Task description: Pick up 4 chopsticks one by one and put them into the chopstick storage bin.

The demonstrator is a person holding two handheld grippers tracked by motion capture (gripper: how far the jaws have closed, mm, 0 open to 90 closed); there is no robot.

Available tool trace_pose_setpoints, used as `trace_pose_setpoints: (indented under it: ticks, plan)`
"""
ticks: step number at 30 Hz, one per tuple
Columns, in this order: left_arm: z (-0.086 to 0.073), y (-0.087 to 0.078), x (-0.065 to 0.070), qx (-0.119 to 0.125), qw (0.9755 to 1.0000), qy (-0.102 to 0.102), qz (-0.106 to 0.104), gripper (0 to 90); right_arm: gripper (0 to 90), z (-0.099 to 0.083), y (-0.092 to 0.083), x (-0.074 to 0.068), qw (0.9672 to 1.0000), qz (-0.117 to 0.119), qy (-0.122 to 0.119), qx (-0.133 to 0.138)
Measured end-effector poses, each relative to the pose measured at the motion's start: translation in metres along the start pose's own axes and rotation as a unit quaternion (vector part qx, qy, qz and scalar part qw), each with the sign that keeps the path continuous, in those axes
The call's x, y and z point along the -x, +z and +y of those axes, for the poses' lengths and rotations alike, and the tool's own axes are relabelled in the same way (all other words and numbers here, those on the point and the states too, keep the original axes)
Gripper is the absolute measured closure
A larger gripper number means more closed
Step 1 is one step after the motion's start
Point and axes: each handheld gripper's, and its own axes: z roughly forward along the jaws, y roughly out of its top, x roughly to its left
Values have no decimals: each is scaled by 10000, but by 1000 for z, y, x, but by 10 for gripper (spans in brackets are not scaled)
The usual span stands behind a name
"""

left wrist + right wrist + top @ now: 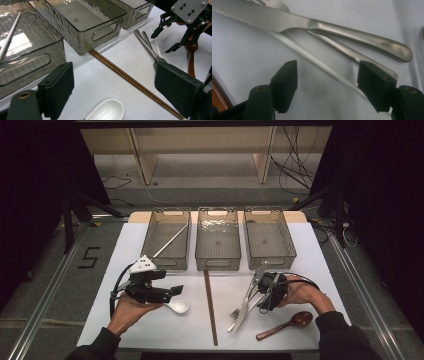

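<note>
Three clear bins (218,262) sit in a row at the far side of the tabletop (165,330), and it looks like a cutlery sorting job. The left bin (167,240) already has one white chopstick (170,242) in it; the middle one and the right bin (269,240) look bare.

The right gripper (256,292) is the busy one. It's down over the pile of metal cutlery right of centre: a knife (312,23), a fork (352,56) tucked under it, and a second white chopstick (317,63) lying slantwise beneath both. From the right gripper view its jaws are spread fairly wide with nothing pinched, and the white chopstick runs through the gap between them. So my read is it's lining up to grab that stick, though the fork handle is just beside one jaw, so I can't swear to it.

The left gripper (112,85) hangs wide and holds nothing, above a white ceramic spoon (107,111) near the tabletop's front left. A pair of brown chopsticks (130,80) lies down the middle, and a wooden spoon (287,324) sits by the right hand.

Next move, I'd guess: drop a touch lower, close on the thin stick alone without dragging the fork or knife, then carry it to the left bin with its twin.
</note>
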Motion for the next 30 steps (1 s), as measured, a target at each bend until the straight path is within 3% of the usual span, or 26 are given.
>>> trace_pose_setpoints:
  ticks: [8, 14, 21, 30]
  plan:
    - [-1, 2, 0, -56, 10000, 53, -21, 156, 368, 0, 7, 4, 9997, 173, 42, -188]
    - [-2, 3, 0, -71, 10000, 51, -26, 156, 442, 2, 6, 3, 9989, 285, 54, -359]
    - [-2, 3, 0, -75, 9999, 61, -34, 156, 538, -1, 2, -2, 9970, 339, -159, -675]
    - [-3, 3, -1, -86, 9999, 59, -44, 156, 675, -2, 0, -10, 9945, 370, -495, -845]
